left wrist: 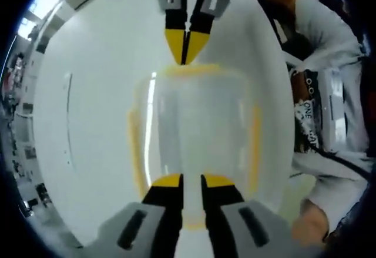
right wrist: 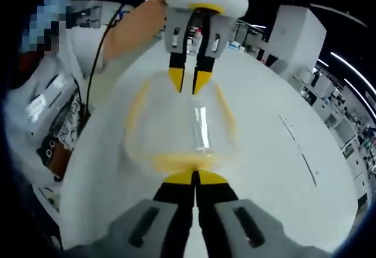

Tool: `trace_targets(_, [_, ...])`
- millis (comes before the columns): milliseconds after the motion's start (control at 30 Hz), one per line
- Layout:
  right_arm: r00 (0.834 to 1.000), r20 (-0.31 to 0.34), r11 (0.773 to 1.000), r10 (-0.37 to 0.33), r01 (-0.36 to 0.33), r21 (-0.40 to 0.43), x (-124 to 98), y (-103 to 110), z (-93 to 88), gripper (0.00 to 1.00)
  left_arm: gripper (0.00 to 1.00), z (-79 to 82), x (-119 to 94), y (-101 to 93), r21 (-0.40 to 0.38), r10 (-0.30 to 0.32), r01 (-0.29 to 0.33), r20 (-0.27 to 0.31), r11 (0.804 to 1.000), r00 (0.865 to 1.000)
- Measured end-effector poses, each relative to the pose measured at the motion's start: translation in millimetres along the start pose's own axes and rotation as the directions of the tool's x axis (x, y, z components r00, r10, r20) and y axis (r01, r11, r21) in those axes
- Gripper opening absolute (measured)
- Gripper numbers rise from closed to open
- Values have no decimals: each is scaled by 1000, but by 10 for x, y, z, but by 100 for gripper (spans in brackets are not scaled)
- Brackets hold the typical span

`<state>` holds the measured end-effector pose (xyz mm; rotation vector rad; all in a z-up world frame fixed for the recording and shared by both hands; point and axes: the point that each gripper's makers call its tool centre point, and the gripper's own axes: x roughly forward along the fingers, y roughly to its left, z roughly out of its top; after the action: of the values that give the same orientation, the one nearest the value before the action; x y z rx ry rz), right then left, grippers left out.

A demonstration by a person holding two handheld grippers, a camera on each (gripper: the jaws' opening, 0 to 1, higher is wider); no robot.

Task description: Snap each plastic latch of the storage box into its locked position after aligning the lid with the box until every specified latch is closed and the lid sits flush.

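Pressing in from opposite ends, both grippers worked the clear storage box [left wrist: 197, 129] on the white table [left wrist: 88, 93]. Nearest in the left gripper view, the left gripper [left wrist: 192, 183] had its yellow-tipped jaws a narrow gap apart, straddling the box's near yellow edge; whether they truly pinched a latch, I could not tell. Beyond it lay the see-through lid [left wrist: 200, 111] with its yellow rim, and at the far end the right gripper [left wrist: 187, 47] came down with its tips all but closed, touching the far yellow latch [left wrist: 194, 69].

From the right gripper view, the right gripper [right wrist: 194, 178] showed its jaws practically together against the near yellow latch [right wrist: 176, 164], holding nothing that could be made out. Across the lid [right wrist: 176, 117], the left gripper [right wrist: 188, 80] hovered at the opposite edge, with a person's forearm [right wrist: 132, 32] behind it.

The risk looked plain: pushing one end harder could have tipped the light box or skidded it across the slick table. A closed tip might also have slipped off the smooth latch, leaving it half seated and the lid not flush.
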<state>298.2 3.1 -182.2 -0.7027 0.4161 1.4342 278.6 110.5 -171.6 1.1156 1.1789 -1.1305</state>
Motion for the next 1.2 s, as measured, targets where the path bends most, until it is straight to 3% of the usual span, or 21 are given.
trace_targets(233, [1000,19,999,16,-16,30,4,11,1,0,10,11,3,-7,10,-1,1,-1,1000,1000])
trace_targets(567, [994,111,996,2,-12,83,-38,62,20,0,10,21,-1,-10,10,-5,5,3,1000,1000])
trace_targets(733, [994,109,997,-22,14,78,-9,89,-8,0,10,13,-9,-1,9,0,0,-13,1000,1000])
trace_targets(1200, [995,94,995,14,-24,97,50,131,-22,0,9,12,4,7,-18,-18,18,2,1000,1000])
